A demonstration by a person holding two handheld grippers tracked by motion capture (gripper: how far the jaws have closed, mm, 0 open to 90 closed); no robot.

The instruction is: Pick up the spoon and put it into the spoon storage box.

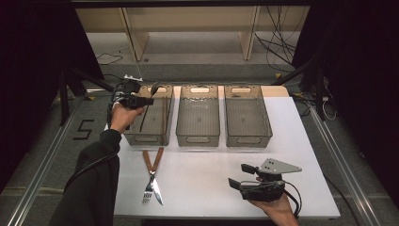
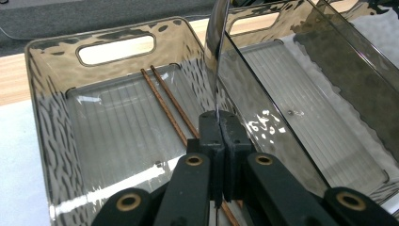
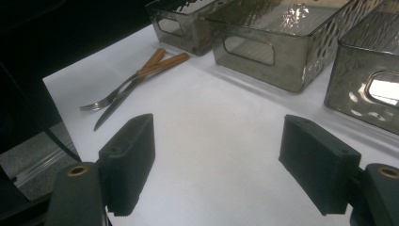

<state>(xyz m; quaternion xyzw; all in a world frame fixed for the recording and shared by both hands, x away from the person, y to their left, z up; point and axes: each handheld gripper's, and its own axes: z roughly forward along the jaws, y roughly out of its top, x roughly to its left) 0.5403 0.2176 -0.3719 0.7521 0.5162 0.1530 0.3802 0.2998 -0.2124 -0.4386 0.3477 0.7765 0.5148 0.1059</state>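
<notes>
My left gripper (image 1: 149, 100) (image 2: 219, 123) hovers over the left grey bin (image 1: 146, 139) (image 2: 51, 122), shut on a thin metal utensil (image 2: 216, 42) that stands up from the pads. Its rounded end (image 1: 154, 88) looks like a spoon's. Two brown chopsticks (image 2: 164, 101) lie on that bin's floor. A fork (image 1: 149, 188) (image 3: 101, 102) and a knife (image 1: 156, 188) (image 3: 110, 113), both with brown handles, lie crossed on the white table in front of the left bin. My right gripper (image 1: 240, 176) (image 3: 219, 165) rests low at the front right, open and holding nothing.
A middle bin (image 1: 197, 139) and a right bin (image 1: 248, 140) stand in a row beside the left one. The white table surface (image 1: 202, 179) stretches between the cutlery and my right gripper. Wooden shelving and cables lie beyond the table's far edge.
</notes>
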